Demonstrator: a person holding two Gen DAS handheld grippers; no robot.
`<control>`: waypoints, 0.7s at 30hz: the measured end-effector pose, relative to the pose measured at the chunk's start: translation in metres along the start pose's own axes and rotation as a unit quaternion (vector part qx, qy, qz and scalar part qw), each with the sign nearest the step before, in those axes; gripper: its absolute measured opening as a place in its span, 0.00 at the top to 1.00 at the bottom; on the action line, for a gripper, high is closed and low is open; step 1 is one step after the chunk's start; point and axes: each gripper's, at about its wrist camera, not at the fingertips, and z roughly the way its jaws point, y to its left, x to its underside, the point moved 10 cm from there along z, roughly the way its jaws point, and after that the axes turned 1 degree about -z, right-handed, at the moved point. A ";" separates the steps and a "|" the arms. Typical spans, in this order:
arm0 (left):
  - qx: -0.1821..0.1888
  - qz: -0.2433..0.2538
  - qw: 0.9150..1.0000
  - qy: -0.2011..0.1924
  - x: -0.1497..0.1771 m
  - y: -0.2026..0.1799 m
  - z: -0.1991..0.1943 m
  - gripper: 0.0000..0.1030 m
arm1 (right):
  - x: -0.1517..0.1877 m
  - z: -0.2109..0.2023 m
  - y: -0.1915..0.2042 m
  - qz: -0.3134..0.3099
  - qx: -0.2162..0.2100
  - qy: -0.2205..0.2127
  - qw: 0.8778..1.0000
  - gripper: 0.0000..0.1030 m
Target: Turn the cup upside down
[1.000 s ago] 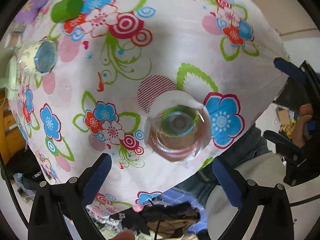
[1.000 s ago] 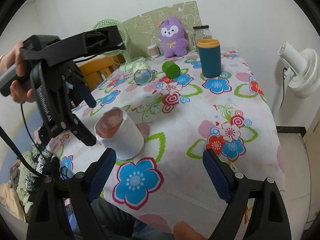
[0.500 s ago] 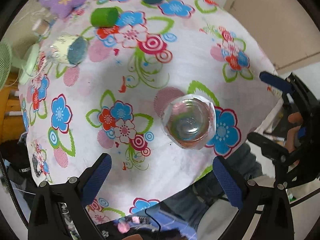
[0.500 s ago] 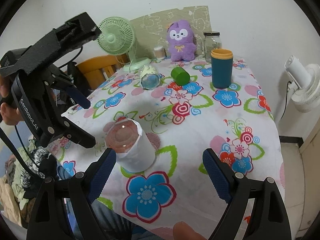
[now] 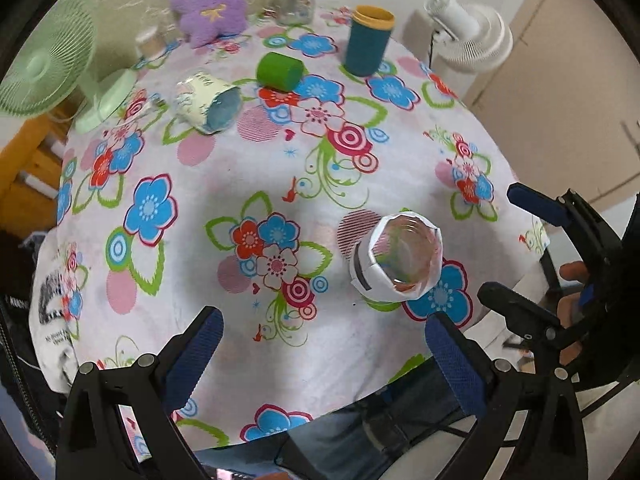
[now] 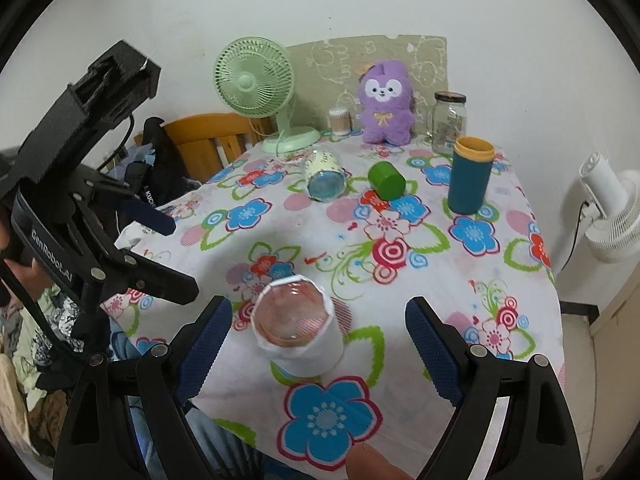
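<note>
A clear glass cup wrapped in white paper (image 5: 396, 262) stands upside down on the floral tablecloth near the table's front edge; it also shows in the right wrist view (image 6: 300, 334). My left gripper (image 5: 320, 354) is open and empty, held above and left of the cup; its body shows in the right wrist view (image 6: 92, 236). My right gripper (image 6: 318, 338) is open, with its blue-padded fingers on either side of the cup and apart from it.
A patterned cup (image 6: 324, 176) and a green cup (image 6: 386, 180) lie on their sides mid-table. A teal tumbler (image 6: 470, 176), glass jar (image 6: 448, 122), purple plush (image 6: 384, 102) and green fan (image 6: 260, 92) stand at the back. A white fan (image 6: 608, 208) stands beside the table.
My left gripper has drawn back from above the cup and tilted up, so the far end of the table has come into its view. The right gripper has moved closer to the cup.
</note>
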 end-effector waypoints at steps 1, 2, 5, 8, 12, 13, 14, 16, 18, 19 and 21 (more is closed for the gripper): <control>0.001 -0.006 1.000 -0.009 0.002 0.002 -0.002 0.01 | -0.002 0.000 0.002 -0.003 0.002 -0.002 1.000 0.13; 0.002 -0.011 1.000 -0.016 0.003 0.004 -0.004 0.01 | -0.003 0.000 0.004 -0.005 0.004 -0.003 1.000 0.13; 0.007 -0.038 0.997 -0.060 0.003 0.012 -0.011 0.01 | -0.009 -0.001 0.007 -0.011 0.020 -0.010 1.000 0.13; 0.018 -0.064 0.993 -0.095 0.005 0.018 -0.013 0.01 | -0.017 -0.003 0.010 -0.019 0.033 -0.019 0.999 0.13; 0.016 -0.109 0.983 -0.146 0.007 0.033 -0.019 0.01 | -0.028 -0.009 0.014 -0.034 0.058 -0.034 0.997 0.13; 0.012 -0.117 0.980 -0.159 0.008 0.037 -0.023 0.01 | -0.031 -0.011 0.016 -0.038 0.063 -0.038 0.997 0.13; 0.007 -0.125 0.977 -0.172 0.008 0.041 -0.025 0.01 | -0.033 -0.012 0.017 -0.041 0.066 -0.041 0.996 0.13; -0.007 -0.142 0.970 -0.197 0.009 0.049 -0.031 0.01 | -0.038 -0.015 0.021 -0.045 0.069 -0.047 0.996 0.12; -0.020 -0.160 0.962 -0.222 0.012 0.056 -0.038 0.01 | -0.041 -0.016 0.024 -0.044 0.073 -0.048 0.995 0.06; -0.030 -0.165 0.958 -0.233 0.013 0.059 -0.041 0.01 | -0.043 -0.018 0.024 -0.043 0.080 -0.051 0.995 0.05; -0.050 -0.172 0.951 -0.252 0.016 0.065 -0.049 0.01 | -0.045 -0.021 0.024 -0.042 0.092 -0.057 0.993 0.05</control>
